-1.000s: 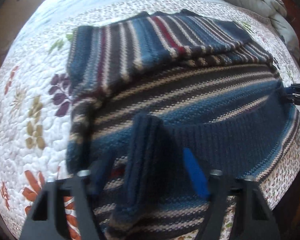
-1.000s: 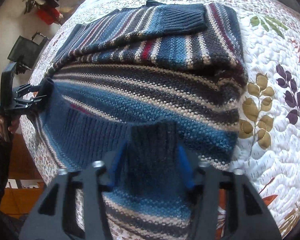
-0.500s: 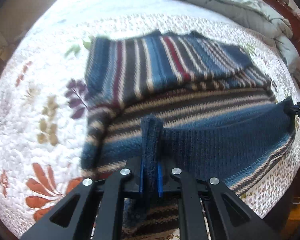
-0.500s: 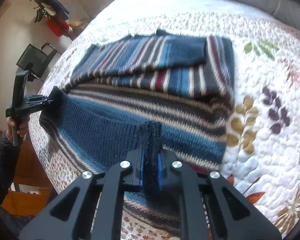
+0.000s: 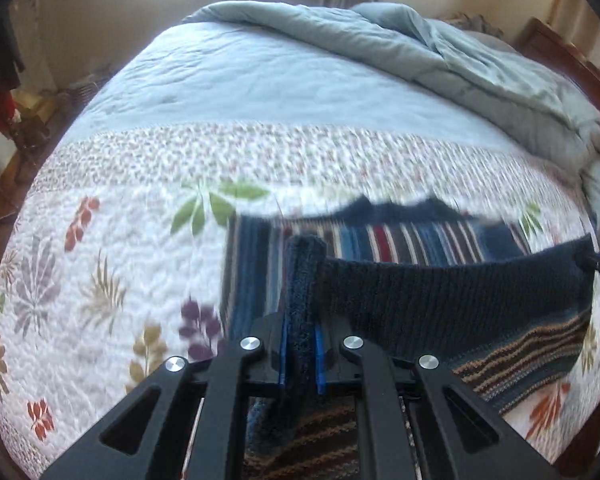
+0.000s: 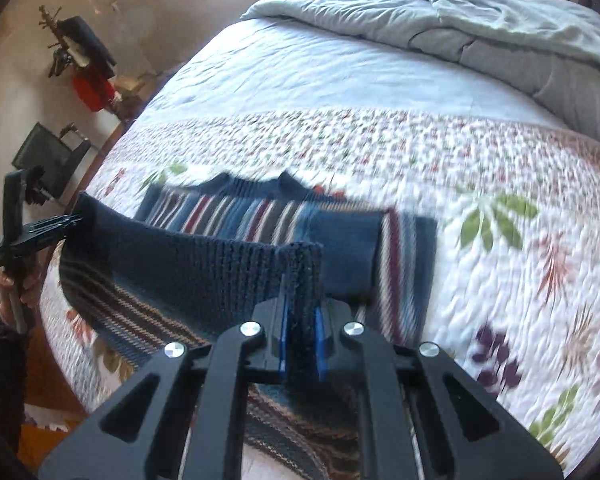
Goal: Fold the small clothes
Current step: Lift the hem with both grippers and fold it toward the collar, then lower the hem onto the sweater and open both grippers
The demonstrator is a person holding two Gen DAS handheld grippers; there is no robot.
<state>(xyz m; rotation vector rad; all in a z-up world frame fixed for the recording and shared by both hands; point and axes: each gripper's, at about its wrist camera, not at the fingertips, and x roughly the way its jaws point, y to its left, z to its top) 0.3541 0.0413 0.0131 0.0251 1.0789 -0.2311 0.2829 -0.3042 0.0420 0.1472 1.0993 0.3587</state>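
Sweater [image 5: 440, 304] hem pinched tight by left gripper [image 5: 300, 354] and right gripper [image 6: 300, 346] — mid-fold, lifted — next carry it toward twelve o'clock over the collar.

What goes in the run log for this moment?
left gripper: shut on sweater hem | right gripper: shut on hem | hem raised above quilt
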